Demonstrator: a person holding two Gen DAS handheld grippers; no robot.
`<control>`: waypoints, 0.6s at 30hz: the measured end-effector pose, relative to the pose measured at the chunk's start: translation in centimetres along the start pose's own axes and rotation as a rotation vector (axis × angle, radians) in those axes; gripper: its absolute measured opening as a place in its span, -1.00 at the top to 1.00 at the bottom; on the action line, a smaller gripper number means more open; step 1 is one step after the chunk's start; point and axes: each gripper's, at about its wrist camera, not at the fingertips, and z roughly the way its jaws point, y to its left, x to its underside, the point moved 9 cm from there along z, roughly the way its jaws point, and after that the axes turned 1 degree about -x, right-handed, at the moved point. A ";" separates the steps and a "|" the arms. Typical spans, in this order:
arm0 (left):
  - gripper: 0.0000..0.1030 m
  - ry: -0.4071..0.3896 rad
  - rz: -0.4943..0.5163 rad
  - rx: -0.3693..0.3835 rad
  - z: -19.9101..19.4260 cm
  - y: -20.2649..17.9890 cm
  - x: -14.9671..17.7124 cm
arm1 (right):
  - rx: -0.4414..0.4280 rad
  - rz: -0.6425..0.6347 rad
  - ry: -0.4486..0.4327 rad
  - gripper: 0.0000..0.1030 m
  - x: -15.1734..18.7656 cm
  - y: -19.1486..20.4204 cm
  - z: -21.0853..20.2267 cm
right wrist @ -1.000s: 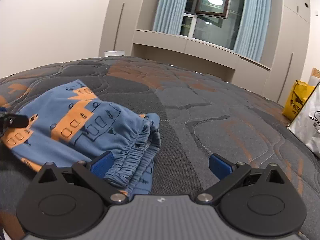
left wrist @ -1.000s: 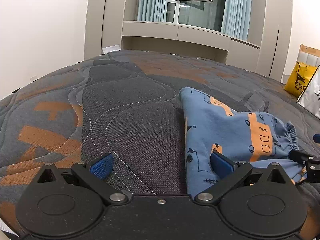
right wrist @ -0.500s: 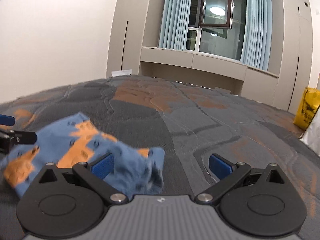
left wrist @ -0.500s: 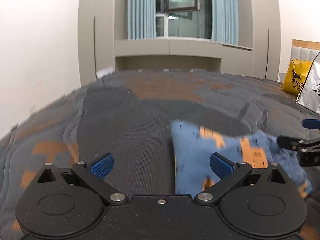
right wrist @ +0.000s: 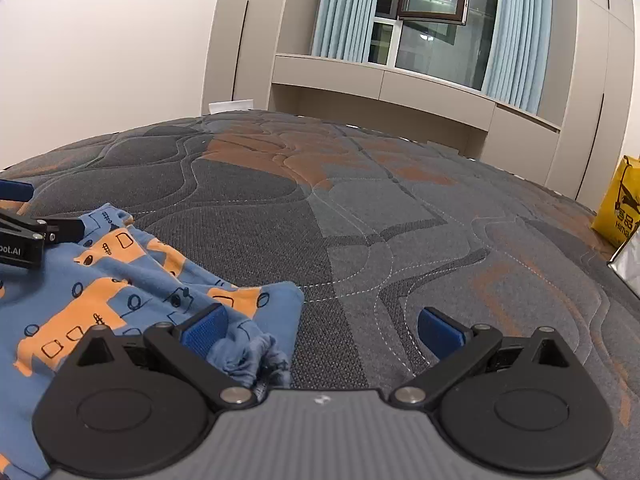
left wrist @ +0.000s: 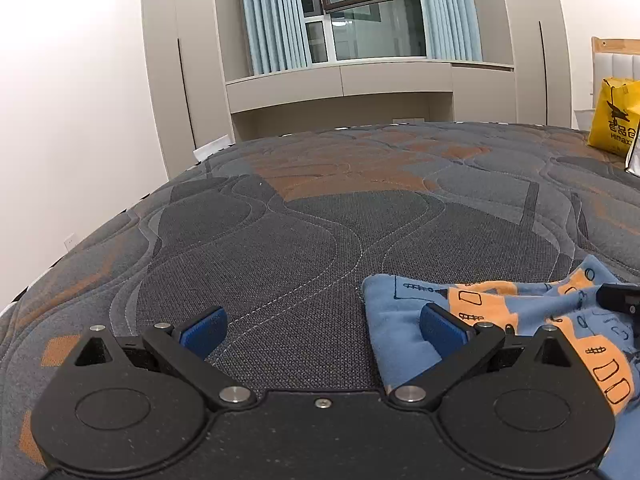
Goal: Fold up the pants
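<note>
Left wrist view: folded blue cotton pants w/ orange print point(left wrist: 500, 320) are seen lower right of frame, on the grey-orange quilted mattress point(left wrist: 320, 220). Judged light, soft, floppy; best gripped at the elastic waistband point(right wrist: 256, 356) or a folded edge. Left gripper point(left wrist: 320, 328) & right gripper point(right wrist: 320, 328): jaws apart, nothing held. Bedroom, curtained window point(right wrist: 432, 12) upper centre, yellow bag point(left wrist: 616, 120) far right.

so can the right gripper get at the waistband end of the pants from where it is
Probably yes. The right gripper is open, and the gathered waistband of the pants lies bunched on the mattress beside its left finger, with nothing over it. A small leftward shift should bracket it.
</note>
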 end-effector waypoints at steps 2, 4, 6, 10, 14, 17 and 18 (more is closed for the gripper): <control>-0.99 -0.002 0.001 -0.003 0.0 0.1 0.1 | 0.006 -0.007 -0.003 -1.00 0.2 0.1 -0.1; -0.99 -0.001 0.000 -0.004 0.0 0.0 0.0 | 0.010 -0.012 -0.008 -1.00 0.2 0.0 -0.2; -0.99 0.002 -0.010 -0.003 -0.1 0.0 0.0 | 0.009 -0.011 -0.009 -1.00 0.2 0.0 -0.3; -0.99 -0.011 -0.039 -0.014 -1.2 0.4 -0.3 | 0.035 0.001 -0.066 -1.00 -0.5 -0.2 -1.4; -0.99 -0.037 -0.078 0.019 -3.8 0.2 -0.4 | 0.014 0.080 -0.181 -1.00 -1.6 0.1 -5.5; -0.99 -0.024 -0.085 0.066 -5.4 -0.7 0.6 | -0.063 0.060 -0.137 -1.00 -0.7 1.9 -6.5; -0.99 -0.015 -0.084 0.079 -5.8 -1.0 1.1 | -0.067 0.034 -0.111 -1.00 0.0 2.4 -6.6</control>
